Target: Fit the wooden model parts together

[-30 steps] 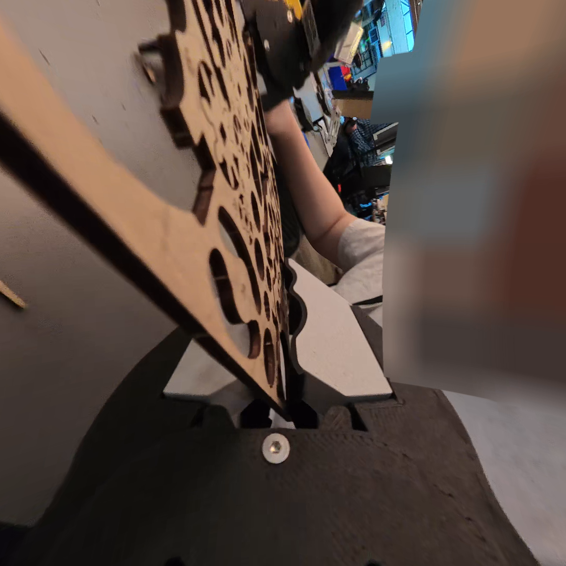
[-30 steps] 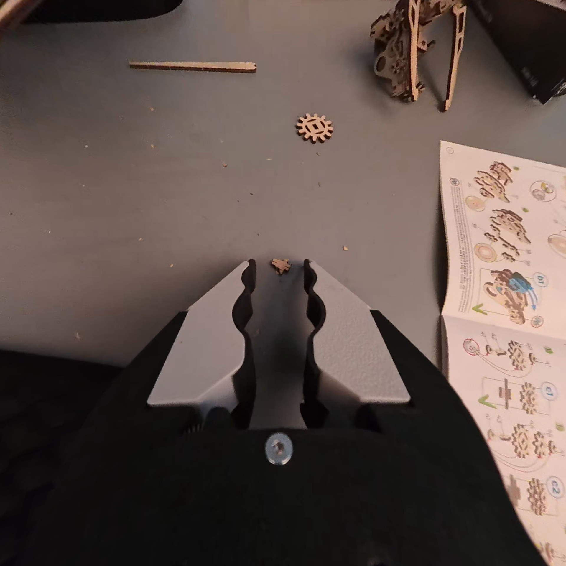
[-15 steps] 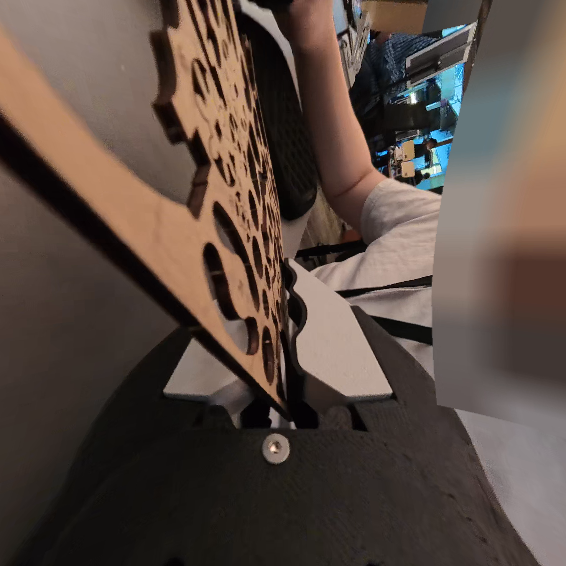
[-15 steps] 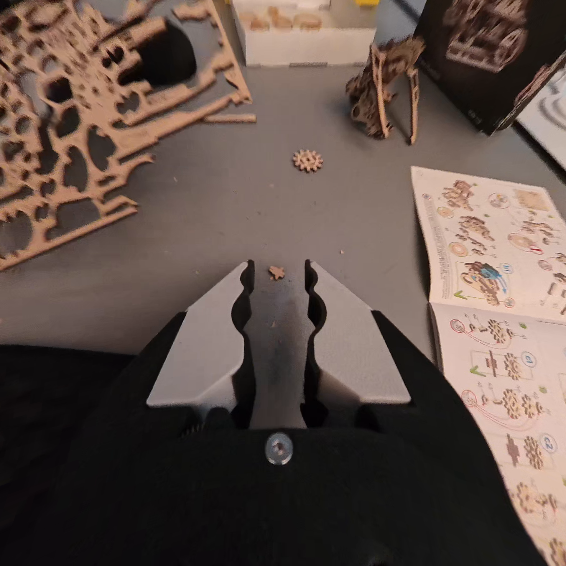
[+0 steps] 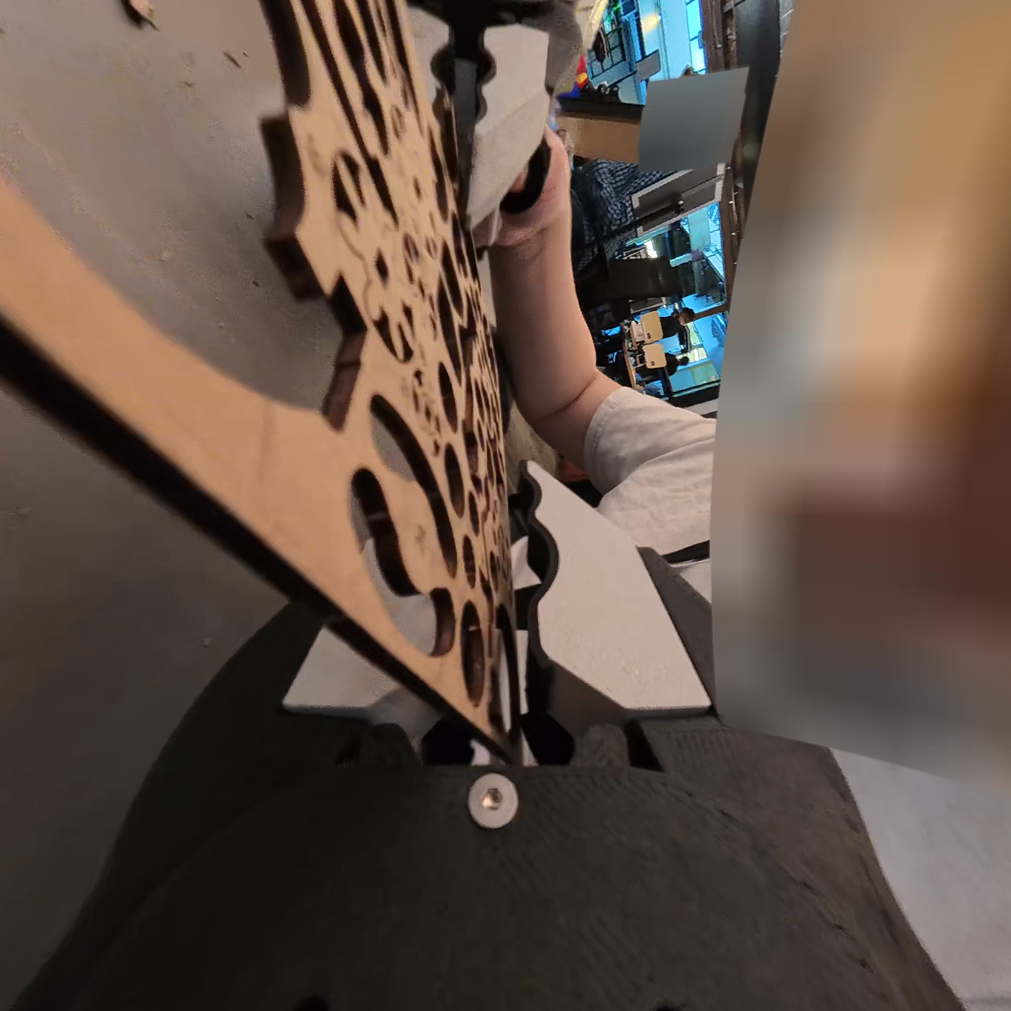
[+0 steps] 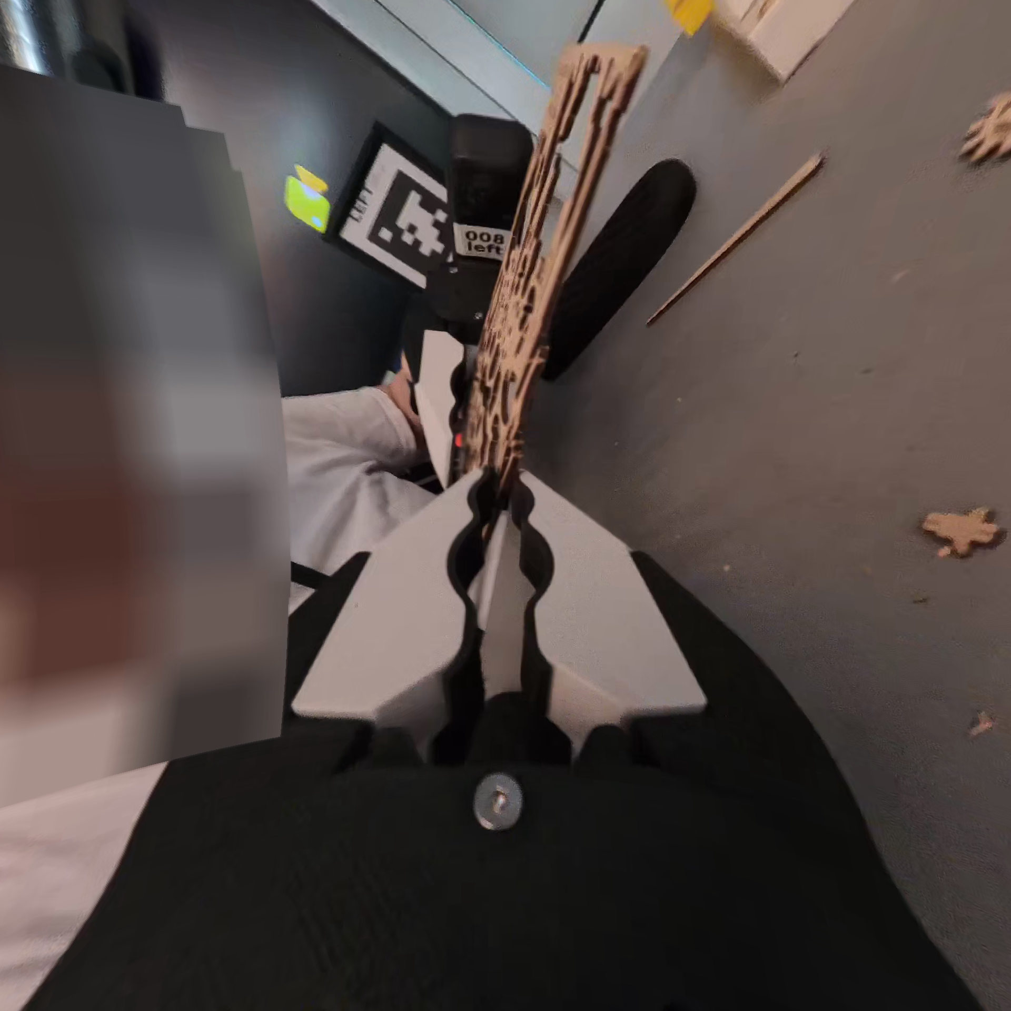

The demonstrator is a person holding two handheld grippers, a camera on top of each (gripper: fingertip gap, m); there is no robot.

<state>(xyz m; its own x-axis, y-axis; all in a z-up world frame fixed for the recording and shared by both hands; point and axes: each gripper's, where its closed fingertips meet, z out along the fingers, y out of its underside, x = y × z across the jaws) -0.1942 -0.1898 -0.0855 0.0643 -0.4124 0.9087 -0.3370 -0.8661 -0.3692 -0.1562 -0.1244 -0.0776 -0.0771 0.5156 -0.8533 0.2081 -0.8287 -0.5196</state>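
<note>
A laser-cut wooden parts sheet (image 5: 306,448), full of cut-out holes, is held on edge above the grey table (image 5: 109,230). My left gripper (image 5: 487,481) is shut on its near end; the sheet hides the left finger, and the right finger (image 5: 602,613) shows. My right gripper (image 5: 465,71) clamps the sheet's far end. In the right wrist view, the right gripper (image 6: 500,481) is shut on the edge of the sheet (image 6: 525,306), which runs away from it to the left gripper's black body (image 6: 481,180).
On the table (image 6: 820,437) lie a small wooden piece (image 6: 963,533), a thin wooden stick (image 6: 733,240) and wood crumbs. A blurred model part (image 6: 990,137) and a white box (image 6: 788,38) sit farther off. A person's arm (image 5: 547,339) reaches along the sheet. Spacing between my two grippers at the tips: around 8 cm. The small wooden piece (image 6: 963,533) is about 12 cm from my right fingertips and 20 cm from my left.
My right gripper left its spot over the small piece on the table, swung to the sheet and shut on its far edge. My left gripper kept hold of the sheet.
</note>
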